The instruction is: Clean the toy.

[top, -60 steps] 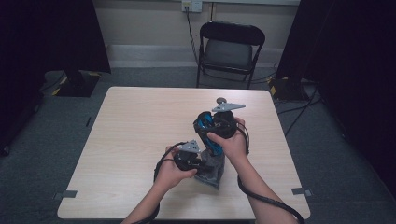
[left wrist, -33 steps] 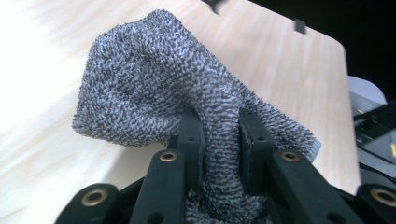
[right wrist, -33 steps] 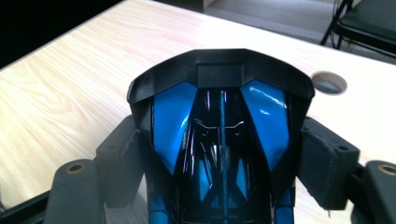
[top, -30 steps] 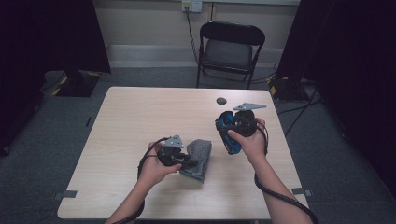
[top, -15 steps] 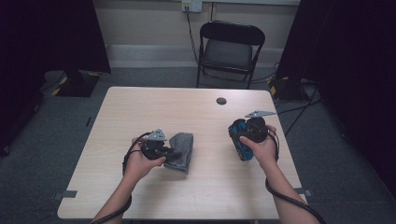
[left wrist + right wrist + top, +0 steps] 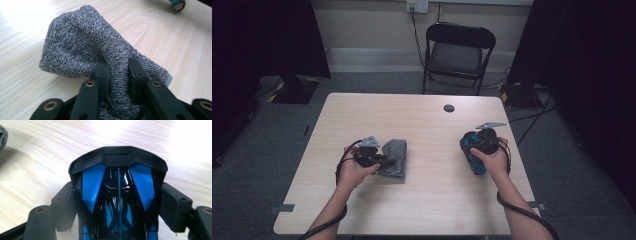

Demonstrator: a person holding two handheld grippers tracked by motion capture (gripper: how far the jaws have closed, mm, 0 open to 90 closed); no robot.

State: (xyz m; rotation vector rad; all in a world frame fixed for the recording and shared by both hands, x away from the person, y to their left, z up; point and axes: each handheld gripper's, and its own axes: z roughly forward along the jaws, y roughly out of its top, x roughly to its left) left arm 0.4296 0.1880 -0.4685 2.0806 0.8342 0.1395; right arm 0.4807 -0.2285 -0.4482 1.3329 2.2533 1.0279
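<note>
On the table [image 6: 422,115], our left gripper [image 6: 384,161] pinches a grey cloth [image 6: 394,156]; our right gripper [image 6: 475,167] clamps a blue-black toy car [image 6: 117,202].

Both forearms are bare — no sleeves are seen. The left gripper [image 6: 371,156] is black with a small grey three-cornered plate on top and a black cable in a loop. Its jaws are matte black links with brass-coloured rivets. The right gripper [image 6: 482,145] has the same grey plate and cable.

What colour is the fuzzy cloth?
Speckled grey cloth, black and white flecks; clearest in the left gripper view.
</note>
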